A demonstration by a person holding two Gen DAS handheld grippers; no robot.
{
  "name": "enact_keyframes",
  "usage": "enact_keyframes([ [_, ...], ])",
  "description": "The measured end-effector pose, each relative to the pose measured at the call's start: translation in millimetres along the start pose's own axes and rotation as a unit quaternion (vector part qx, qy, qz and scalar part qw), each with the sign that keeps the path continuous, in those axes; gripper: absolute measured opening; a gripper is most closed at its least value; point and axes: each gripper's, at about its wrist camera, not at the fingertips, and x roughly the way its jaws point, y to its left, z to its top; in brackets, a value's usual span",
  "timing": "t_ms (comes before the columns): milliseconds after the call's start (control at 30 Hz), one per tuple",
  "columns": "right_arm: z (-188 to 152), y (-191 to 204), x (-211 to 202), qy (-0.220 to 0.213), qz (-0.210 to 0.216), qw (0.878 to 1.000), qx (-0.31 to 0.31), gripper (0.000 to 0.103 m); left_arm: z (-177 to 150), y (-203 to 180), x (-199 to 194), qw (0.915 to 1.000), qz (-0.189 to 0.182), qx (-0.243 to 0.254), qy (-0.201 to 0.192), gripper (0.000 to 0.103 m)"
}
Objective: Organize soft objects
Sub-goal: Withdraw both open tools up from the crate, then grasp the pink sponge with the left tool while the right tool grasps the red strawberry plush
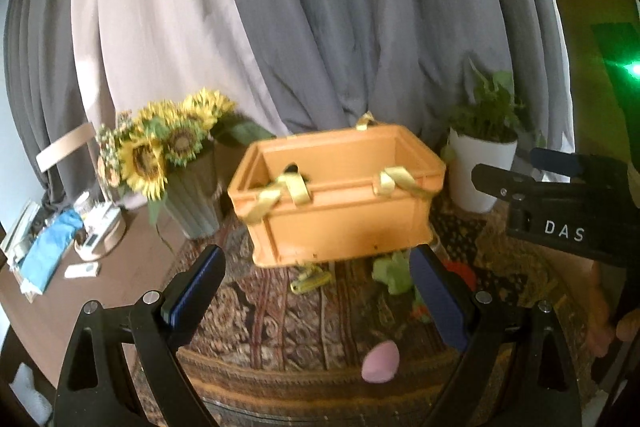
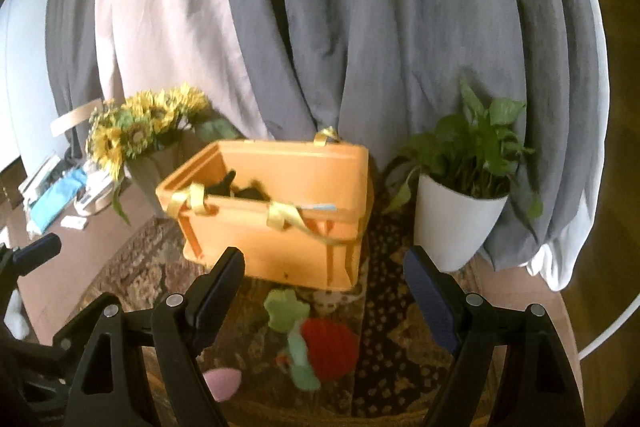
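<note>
An orange crate (image 1: 340,195) (image 2: 276,219) with yellow ribbons on its rim stands on a patterned rug; something dark lies inside it. In front of the crate lie a green plush (image 1: 394,271) (image 2: 286,309), a red plush (image 2: 330,349) (image 1: 460,273), a pink egg-shaped sponge (image 1: 381,361) (image 2: 224,389) and a yellow clip (image 1: 312,279). My left gripper (image 1: 316,291) is open and empty, short of the crate. My right gripper (image 2: 324,291) is open and empty, above the red and green plush. The right gripper's body (image 1: 560,211) shows at the right of the left wrist view.
A vase of sunflowers (image 1: 168,155) (image 2: 140,135) stands left of the crate, a potted plant in a white pot (image 1: 484,163) (image 2: 460,211) to its right. Grey and beige curtains (image 1: 300,27) hang behind. Clutter with a blue cloth (image 1: 52,251) lies on the brown table at the far left.
</note>
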Motion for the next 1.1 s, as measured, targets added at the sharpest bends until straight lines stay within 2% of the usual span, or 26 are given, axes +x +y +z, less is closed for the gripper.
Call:
enact_keyframes([
  [600,-55,-12,42,0.077,0.046,0.996,-0.017,0.082,-57,-27,29,0.9966,-0.006,-0.012,0.081,0.093],
  [1100,-88,-20,93,0.127,0.074,0.989,-0.022,0.082,-93,-44,71,0.9889,-0.015,-0.009,0.148,0.086],
])
